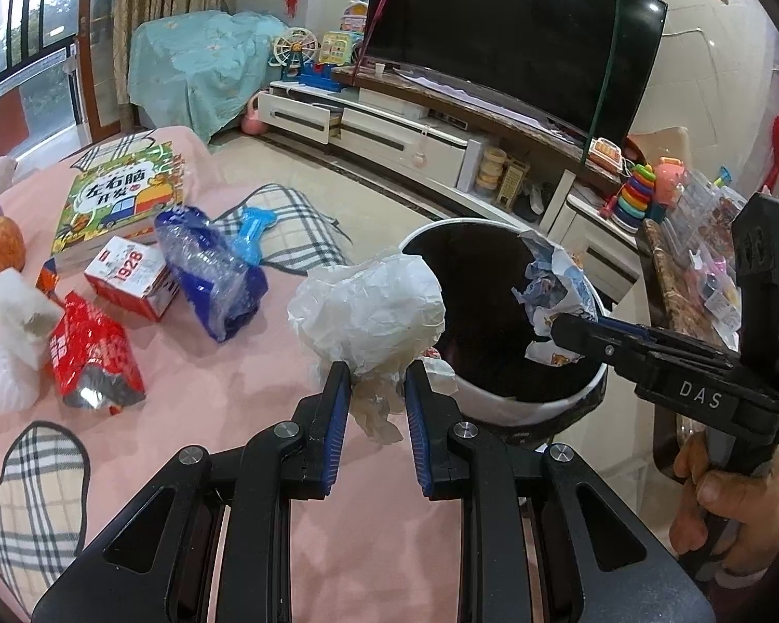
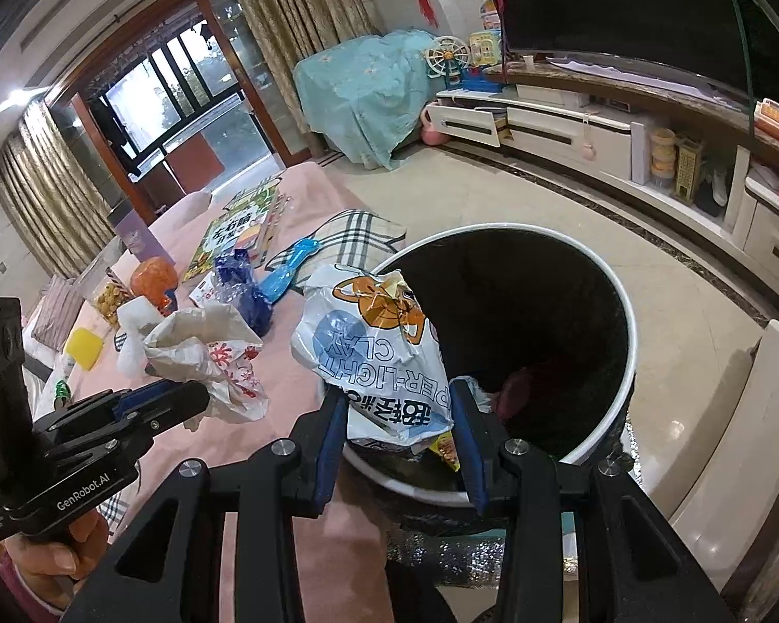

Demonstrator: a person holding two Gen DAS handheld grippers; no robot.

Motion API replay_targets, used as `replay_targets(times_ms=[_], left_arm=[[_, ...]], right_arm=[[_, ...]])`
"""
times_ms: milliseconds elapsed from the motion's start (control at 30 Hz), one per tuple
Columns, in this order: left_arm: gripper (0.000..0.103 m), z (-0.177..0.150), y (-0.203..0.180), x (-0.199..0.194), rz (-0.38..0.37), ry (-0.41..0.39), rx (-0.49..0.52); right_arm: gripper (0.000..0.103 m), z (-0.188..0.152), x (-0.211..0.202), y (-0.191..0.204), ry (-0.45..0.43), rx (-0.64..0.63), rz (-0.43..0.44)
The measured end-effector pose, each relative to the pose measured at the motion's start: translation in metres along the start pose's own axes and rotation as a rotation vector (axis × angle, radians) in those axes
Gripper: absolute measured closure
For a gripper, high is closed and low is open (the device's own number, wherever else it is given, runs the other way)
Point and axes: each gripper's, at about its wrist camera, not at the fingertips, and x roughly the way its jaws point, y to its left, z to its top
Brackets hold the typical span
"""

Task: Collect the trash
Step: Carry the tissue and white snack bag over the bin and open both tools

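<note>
The crumpled white bag [image 1: 368, 306] hung pinched between the pads of the left gripper [image 1: 375, 389], held above the pink tablecloth [image 1: 223, 415] just beside the rim of the black-lined trash bin [image 1: 519, 405]. The right gripper [image 2: 401, 415] was clamped on a clay packet with a cartoon print [image 2: 374, 342], which sat over the bin's near edge, partly above its mouth. A hand [image 1: 727, 514] gripped the right tool's handle. Back on the table lay a crushed blue-labelled bottle [image 1: 207, 270], a red foil wrapper [image 1: 93, 358], a small white carton [image 1: 130, 278], and a children's book [image 1: 119, 197].
</note>
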Motion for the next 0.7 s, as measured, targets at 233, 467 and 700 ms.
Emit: replay_targets(times_ms=[233, 467, 700], left_arm=[[0.083, 0.01, -0.008, 0.01, -0.007, 0.005, 0.006], [0.083, 0.017, -0.018, 0.021, -0.006, 0.02, 0.03], [0.083, 0.023, -0.023, 0.027, -0.005, 0.025, 0.036]], right_arm=[[0.064, 0.007, 0.005, -0.011, 0.013, 0.002, -0.015], [0.064, 0.011, 0.007, -0.019, 0.022, 0.001, -0.036], [0.064, 0.016, 0.009, -0.019, 0.027, -0.012, -0.045]])
